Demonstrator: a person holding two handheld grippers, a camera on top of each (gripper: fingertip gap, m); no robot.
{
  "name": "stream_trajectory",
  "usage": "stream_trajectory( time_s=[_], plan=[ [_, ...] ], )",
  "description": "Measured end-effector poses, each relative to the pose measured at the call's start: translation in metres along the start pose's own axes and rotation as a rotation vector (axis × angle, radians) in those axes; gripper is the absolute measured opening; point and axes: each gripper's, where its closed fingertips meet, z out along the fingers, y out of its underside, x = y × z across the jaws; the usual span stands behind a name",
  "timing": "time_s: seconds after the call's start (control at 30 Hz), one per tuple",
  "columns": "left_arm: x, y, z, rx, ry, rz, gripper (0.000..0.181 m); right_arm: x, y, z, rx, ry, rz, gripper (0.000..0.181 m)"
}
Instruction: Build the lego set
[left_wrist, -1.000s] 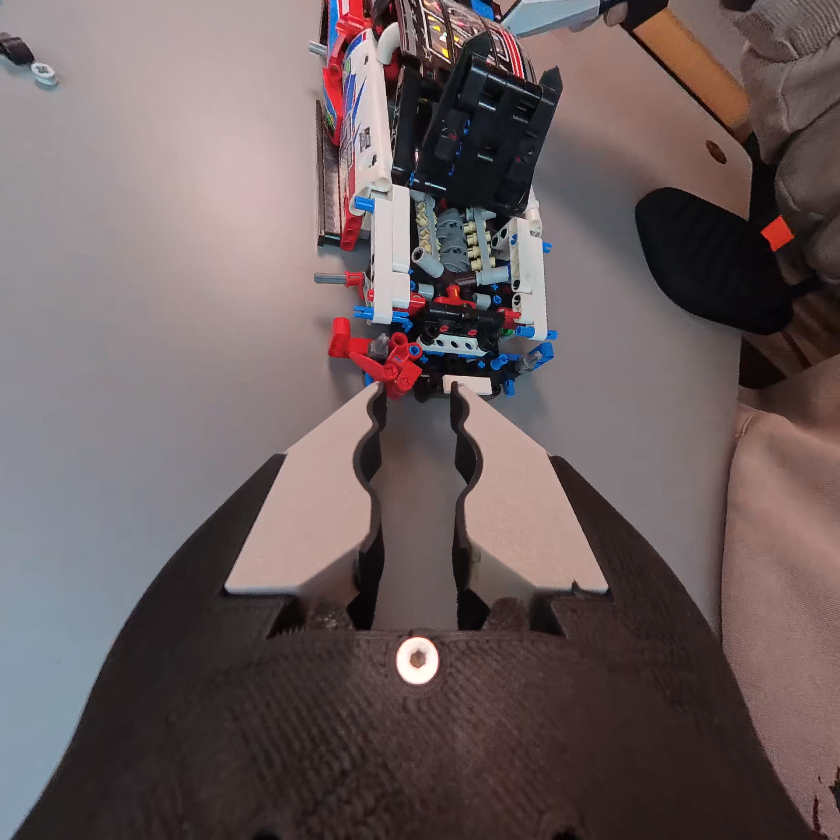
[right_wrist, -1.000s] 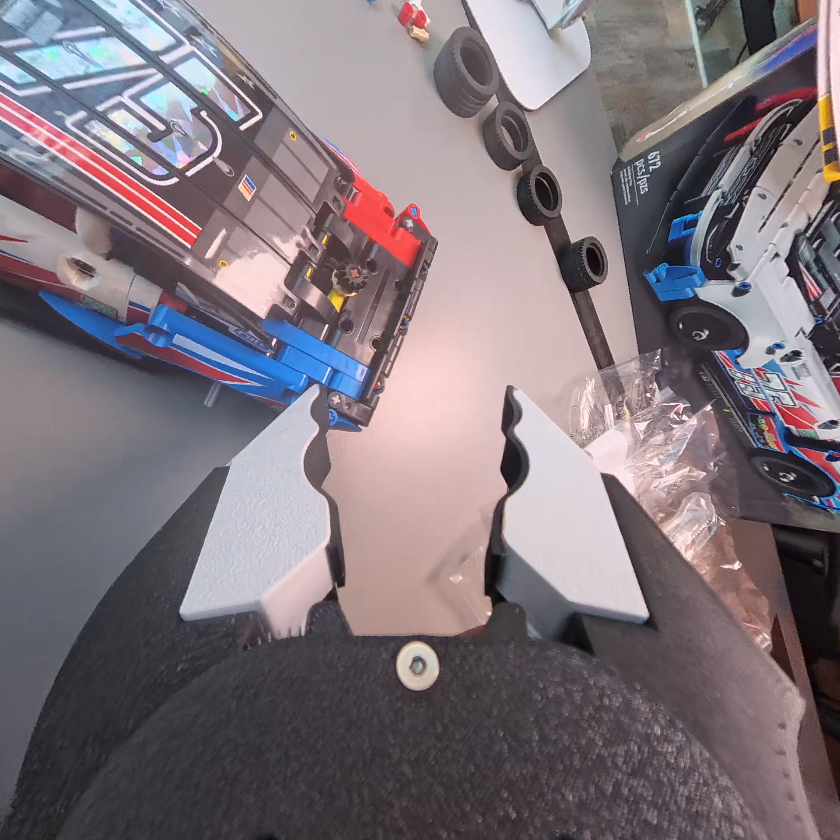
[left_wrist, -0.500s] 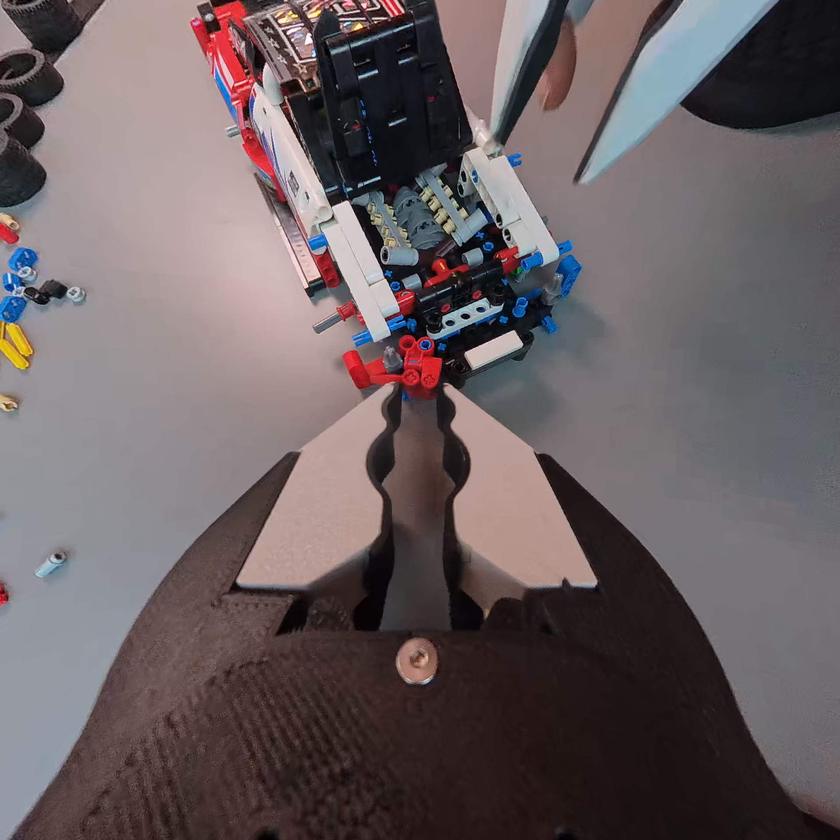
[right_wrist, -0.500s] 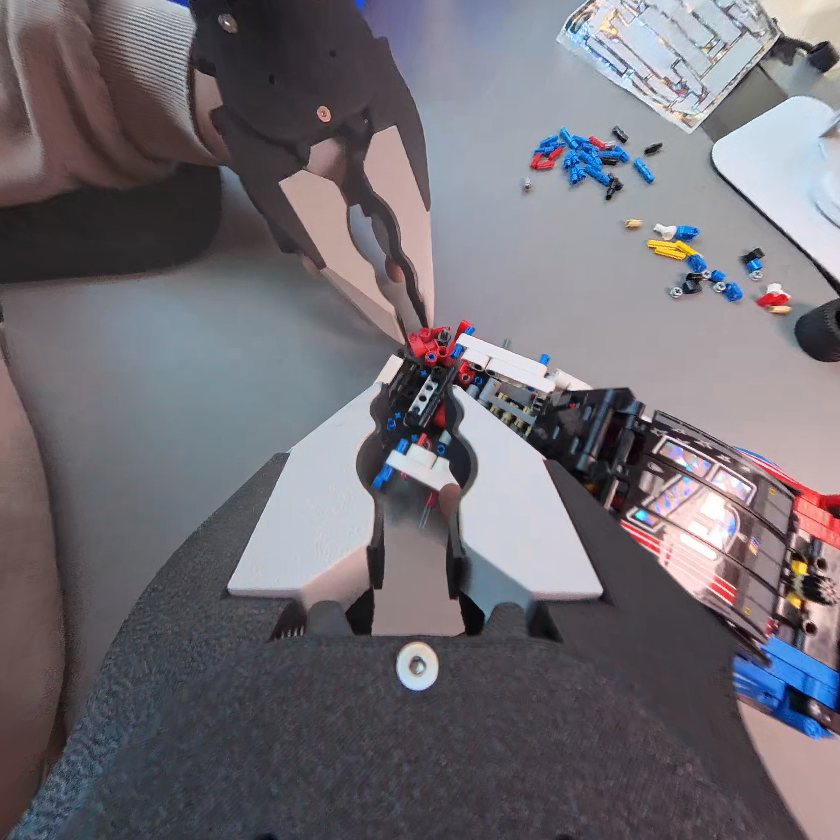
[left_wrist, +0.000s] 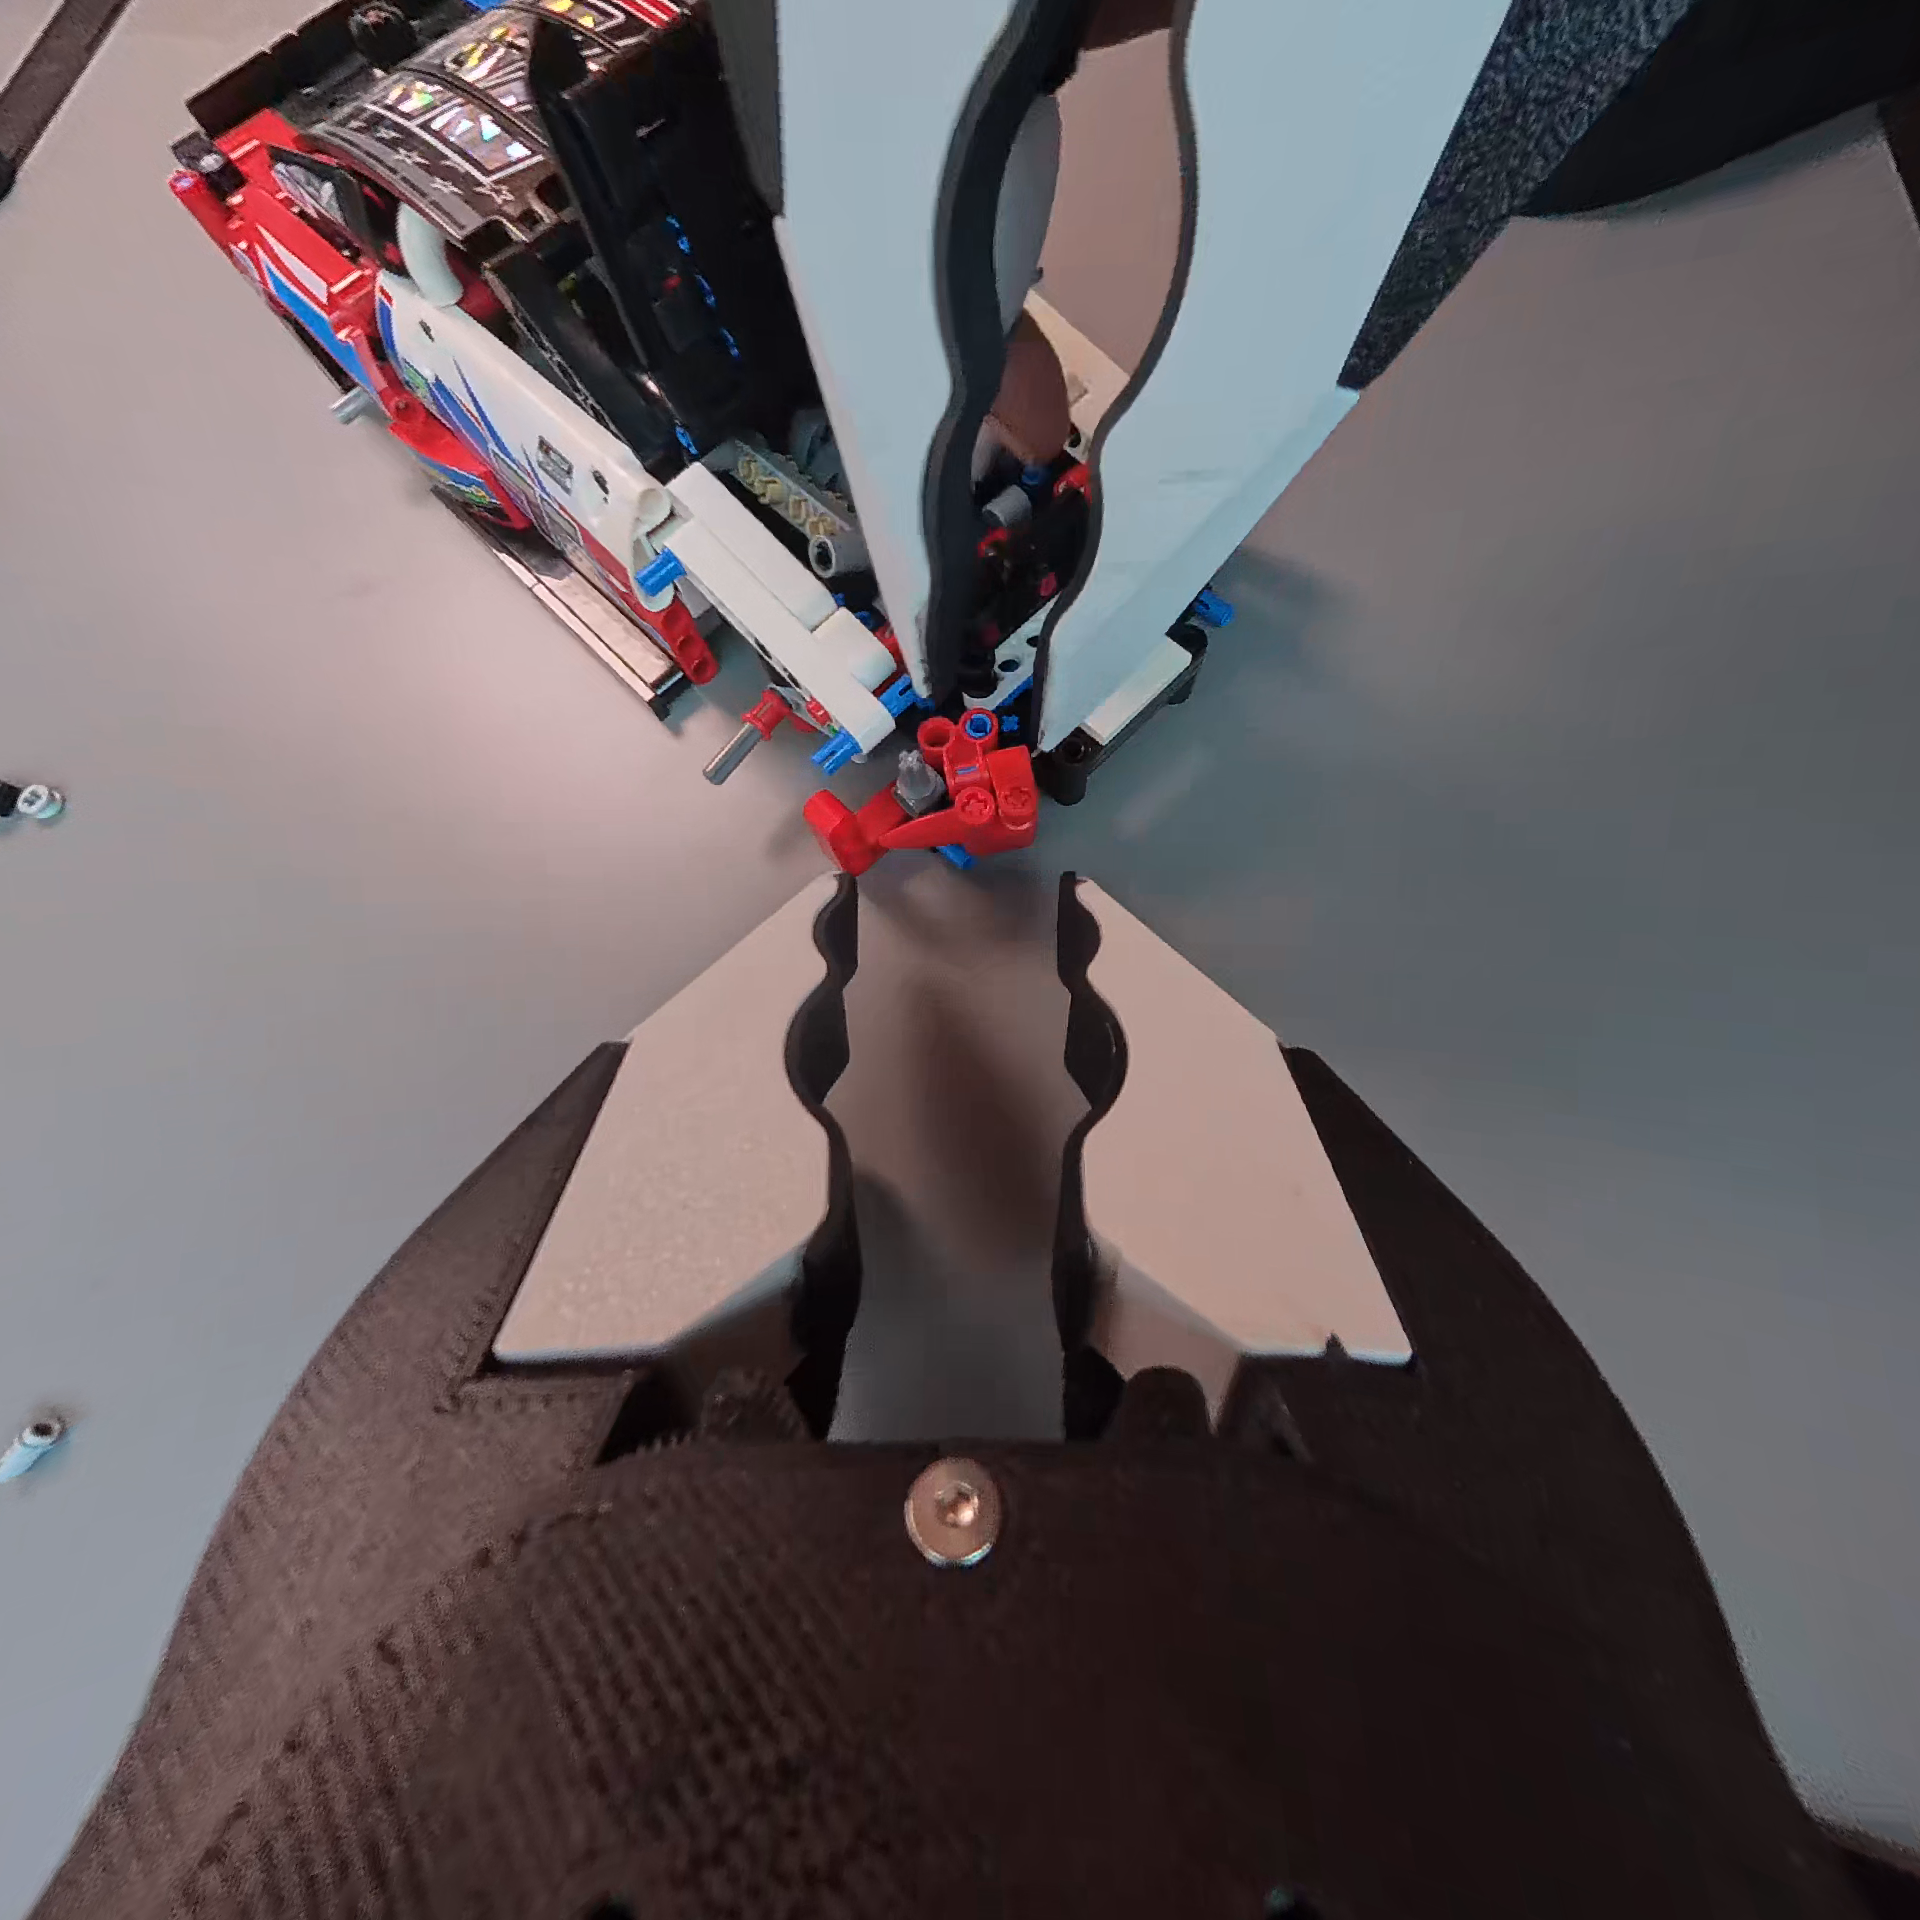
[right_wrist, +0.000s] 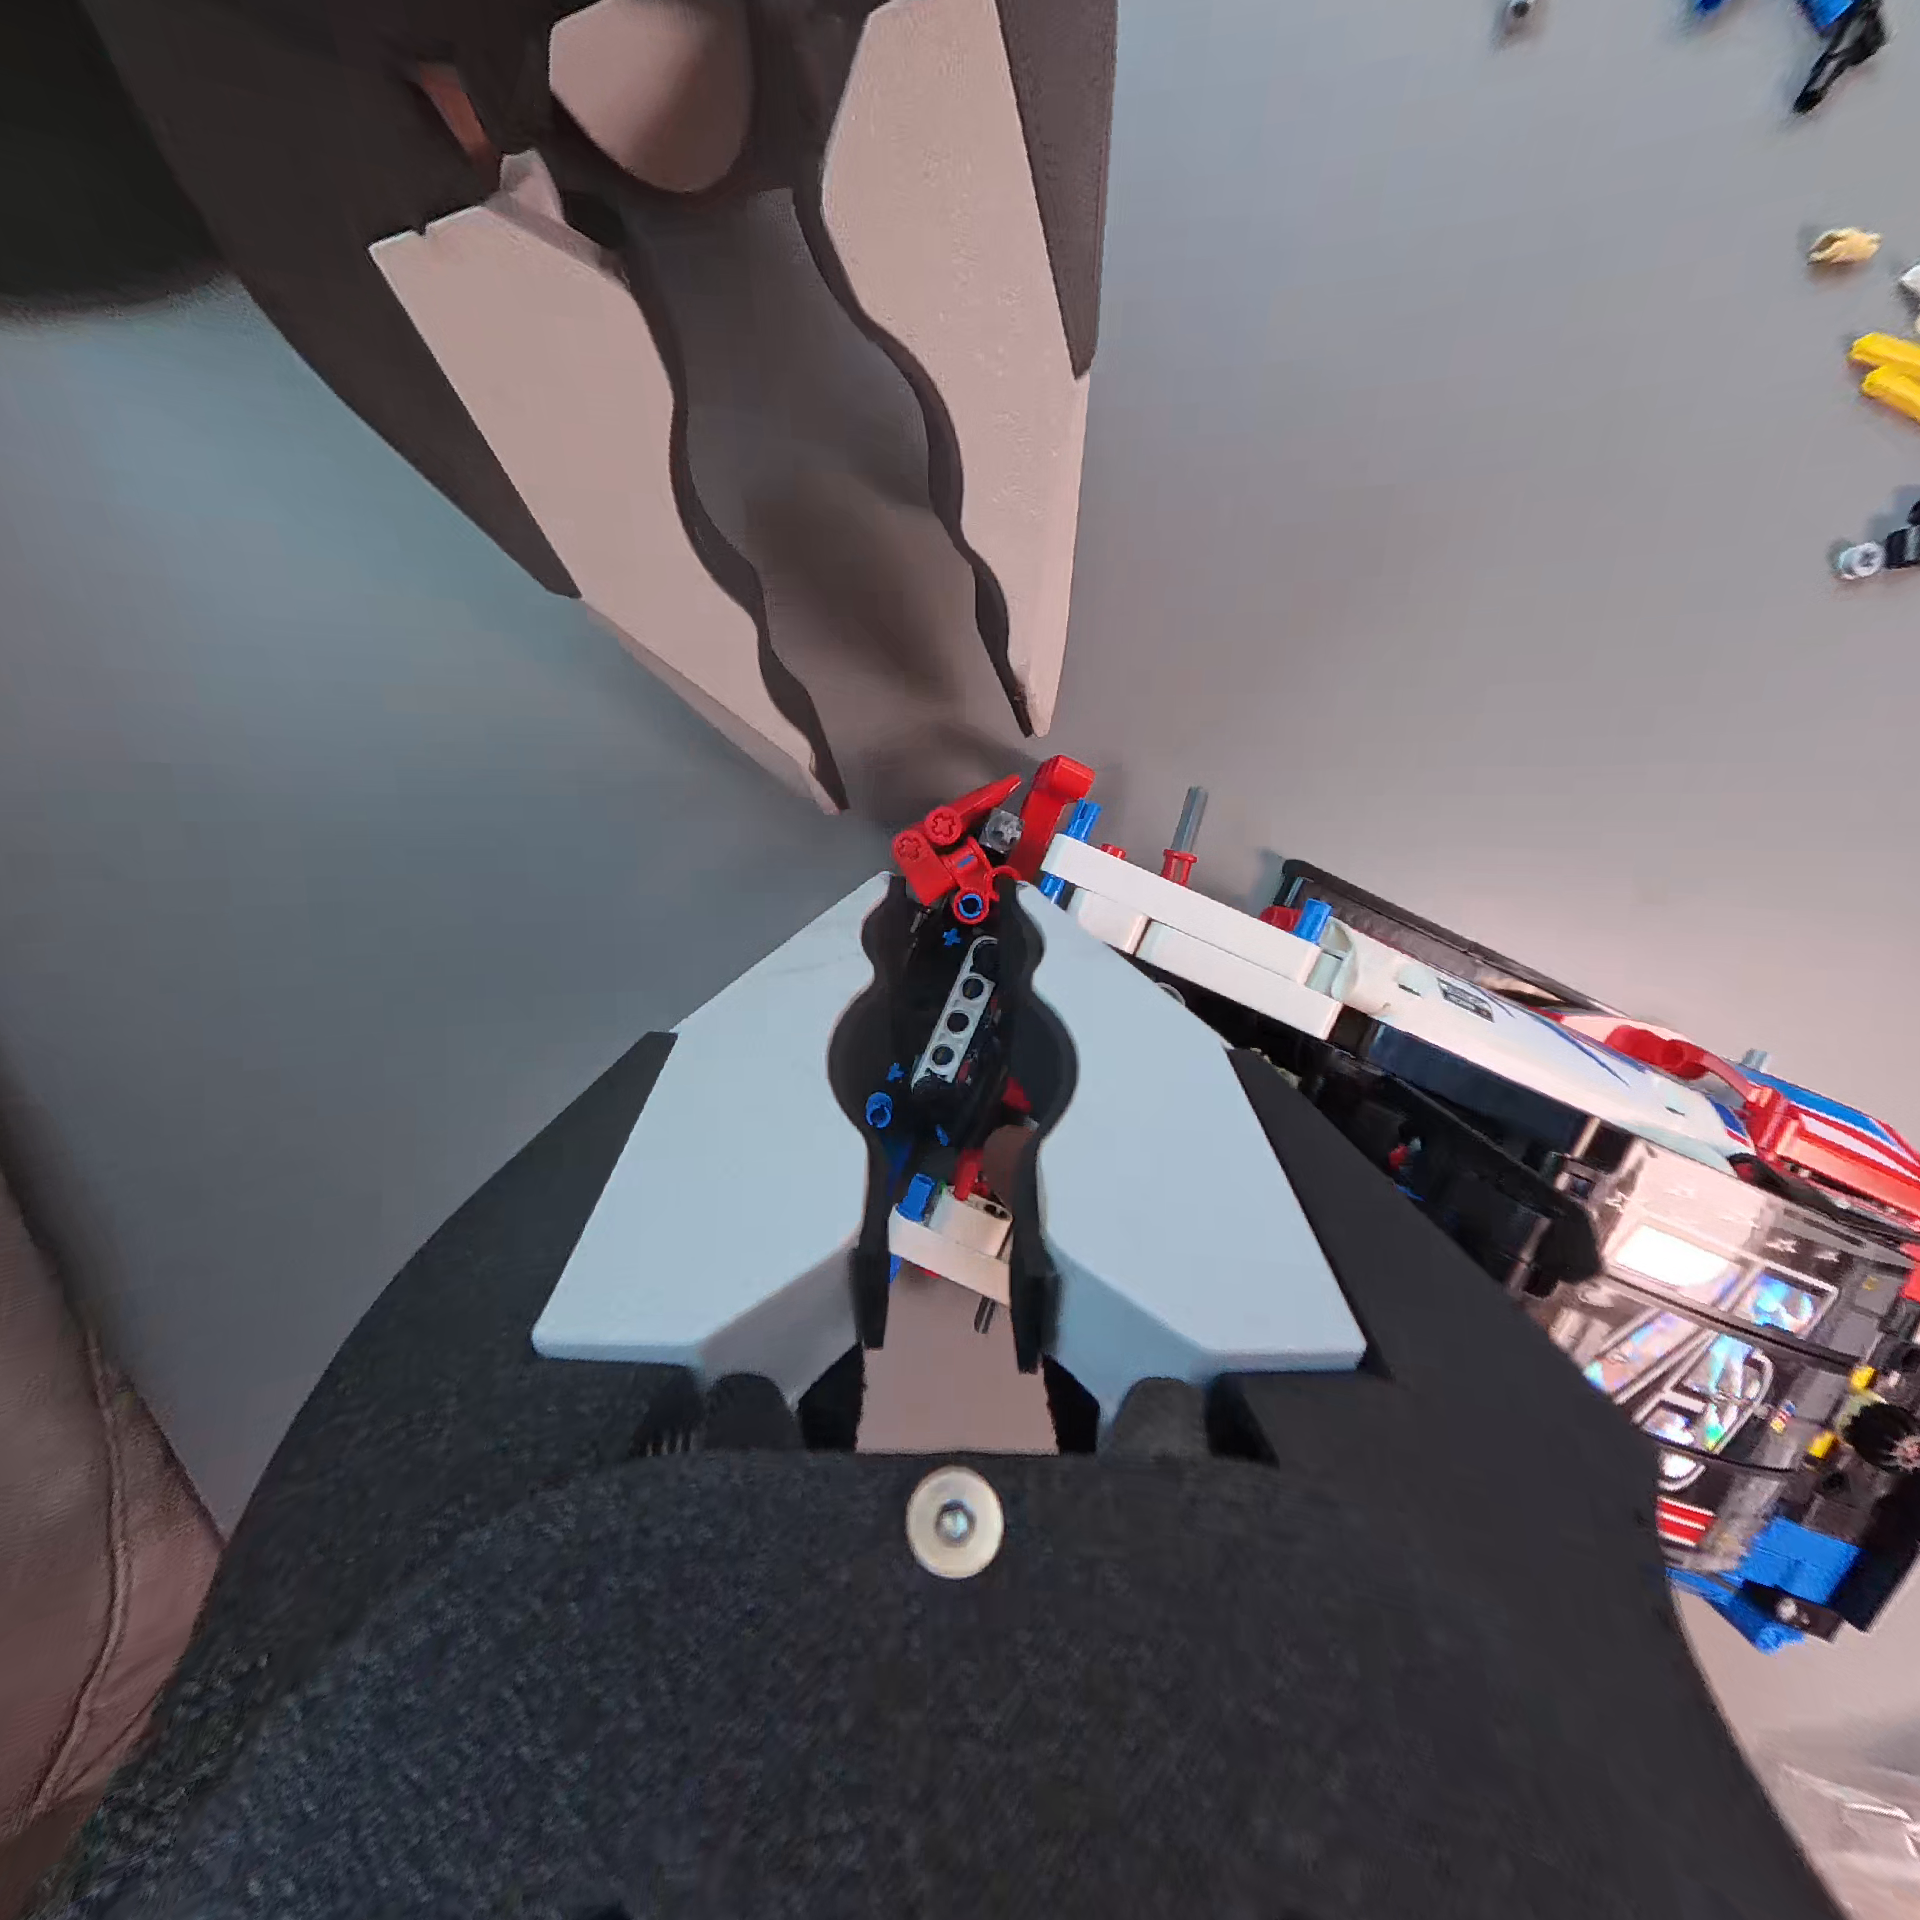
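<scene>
1. I had the partly built red, white, blue and black brick race car (left_wrist: 540, 447) lying on the plain grey tabletop (left_wrist: 1558, 831), its open rear frame turned toward my left gripper (left_wrist: 956, 894).
2. My right gripper (right_wrist: 951, 904) came down over that rear frame, its jaws pinching the black beam section of the car between them.
3. My left gripper hung just short of the car with its jaws spread and nothing between them.
4. A small red connector cluster (left_wrist: 935, 805) jutted from the car's rear corner, just beyond my left fingertips (left_wrist: 831, 904) and apart from them.
5. From the left wrist view, the right gripper's pale fingers (left_wrist: 862, 364) stood in front of the engine bay and hid most of it.
6. A grey axle with a red bush (left_wrist: 743, 738) stuck out sideways beside the white side panel.
7. Loose pieces lay well apart from the car: small grey pins (left_wrist: 36, 1439) on one side, yellow pegs (right_wrist: 1886, 369) and dark bits on the other.
8. A clear plastic bag (right_wrist: 1870, 1839) lay at the tabletop's edge.
</scene>
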Motion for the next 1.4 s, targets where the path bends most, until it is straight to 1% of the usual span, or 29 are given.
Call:
stream_trajectory(
  time_s=[0.07,0.13,0.2,0.27,0.33,0.37,0.43,0.5,0.57,0.67,0.73,0.77,0.83,0.9,1.0,1.13,1.4],
  plan=[
    [0.000,0.000,0.005,-0.016,-0.003,0.025,0.039,-0.003,0.003,0.005,-0.052,-0.026,0.014,0.022],
    [0.002,0.000,0.009,-0.029,-0.001,0.022,0.036,-0.004,0.002,0.008,-0.068,-0.023,0.037,0.022],
    [0.006,-0.001,0.011,-0.026,0.004,0.019,0.037,-0.004,0.003,0.008,-0.095,-0.015,0.055,0.022],
    [0.009,-0.002,0.011,-0.012,0.016,0.017,0.038,-0.007,0.004,0.008,-0.118,-0.002,0.062,0.026],
    [0.015,-0.004,0.009,0.002,0.051,0.019,0.031,-0.008,0.006,0.004,-0.136,0.019,0.065,0.034],
    [0.018,-0.005,0.008,0.013,0.072,0.017,0.029,-0.008,0.006,0.002,-0.138,0.035,0.068,0.034],
    [0.014,-0.002,0.006,0.005,0.067,0.043,0.031,-0.012,0.008,0.003,-0.140,0.031,0.108,0.039],
    [0.001,0.003,0.004,-0.012,0.033,0.086,0.032,-0.012,0.008,0.006,-0.125,0.048,0.156,0.039],
    [-0.007,0.005,0.003,0.000,0.044,0.095,0.036,-0.009,0.007,0.008,-0.101,0.086,0.197,0.037],
    [-0.008,0.001,0.010,0.021,0.105,0.125,0.042,-0.005,0.006,0.009,-0.075,0.127,0.269,0.034],
    [-0.006,-0.004,0.014,0.039,0.120,0.170,0.045,-0.005,0.007,0.009,-0.081,0.153,0.287,0.034],
    [-0.004,-0.005,0.016,0.036,0.134,0.183,0.046,-0.003,0.008,0.009,-0.090,0.175,0.290,0.039],
    [-0.002,-0.007,0.018,0.035,0.143,0.189,0.049,-0.003,0.011,0.010,-0.099,0.200,0.302,0.038],
    [-0.002,-0.008,0.020,0.036,0.132,0.198,0.044,-0.004,0.013,0.013,-0.099,0.195,0.318,0.038],
    [0.000,-0.009,0.020,0.038,0.112,0.208,0.039,-0.001,0.017,0.012,-0.104,0.209,0.309,0.026],
    [0.002,-0.012,0.023,0.040,0.098,0.209,0.038,-0.003,0.019,0.011,-0.113,0.193,0.272,0.025],
    [0.005,-0.015,0.027,0.033,0.053,0.183,0.036,-0.004,0.022,0.007,-0.061,0.188,0.248,0.023]
  ],
)
